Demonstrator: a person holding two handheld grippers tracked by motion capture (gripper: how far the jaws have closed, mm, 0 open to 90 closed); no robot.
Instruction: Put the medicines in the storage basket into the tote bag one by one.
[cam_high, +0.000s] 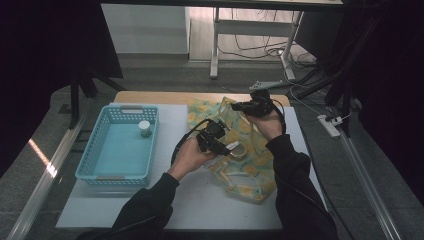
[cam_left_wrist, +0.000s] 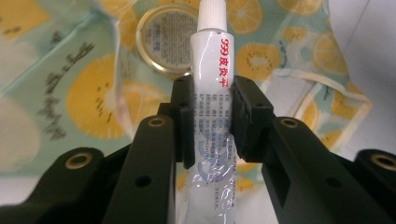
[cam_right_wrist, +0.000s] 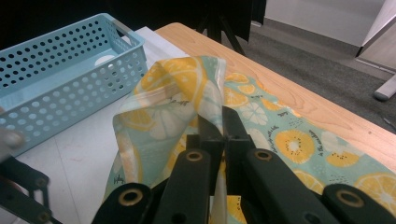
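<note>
L gripper (cam_left_wrist: 208, 116) clamps a white ointment tube (cam_left_wrist: 212, 70) mid-body, cap toward 12 o'clock, over the lemon-print bag (cam_high: 245, 150) at table centre. R gripper (cam_right_wrist: 219, 126), jaws pinched on the bag's edge, lifts it at approx. 1 o'clock from the L. A round tin (cam_left_wrist: 163, 39) lies in the bag. Blue basket (cam_high: 87, 157) at 9 o'clock holds a small jar (cam_high: 144, 128). Step, prob.: unpacking bag to basket. Next calls for carrying the tube toward 9 o'clock w/ R holding the bag open.
</note>
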